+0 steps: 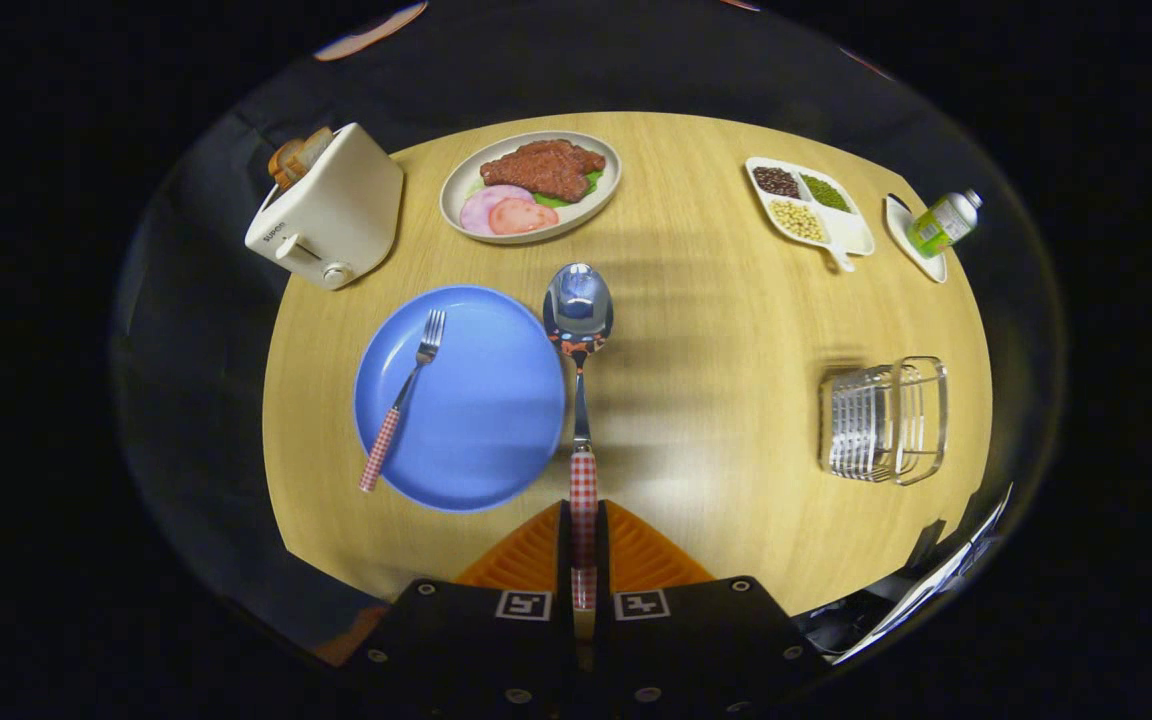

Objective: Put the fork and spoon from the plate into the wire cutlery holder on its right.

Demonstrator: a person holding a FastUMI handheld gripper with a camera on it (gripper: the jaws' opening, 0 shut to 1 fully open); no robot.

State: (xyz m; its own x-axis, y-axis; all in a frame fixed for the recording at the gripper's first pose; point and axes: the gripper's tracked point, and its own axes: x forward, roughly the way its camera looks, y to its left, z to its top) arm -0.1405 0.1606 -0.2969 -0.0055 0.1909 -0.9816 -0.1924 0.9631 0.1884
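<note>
My gripper (583, 520) is shut on the red-checked handle of the spoon (579, 330), which sticks straight out ahead of the orange fingers (526, 560) above the table. Its shiny bowl hangs just past the right rim of the blue plate (476, 420). The fork (404, 398), with the same checked handle, lies slanted on the plate's left side, its handle end over the rim. The wire cutlery holder (886, 420) stands far to the right of the plate, well away from the fingers.
A white toaster (331, 210) with bread stands beyond the plate to the left. An oval dish of meat and ham (532, 185) sits at the back. A divided tray of beans (808, 205) and a small bottle on a saucer (941, 222) are back right.
</note>
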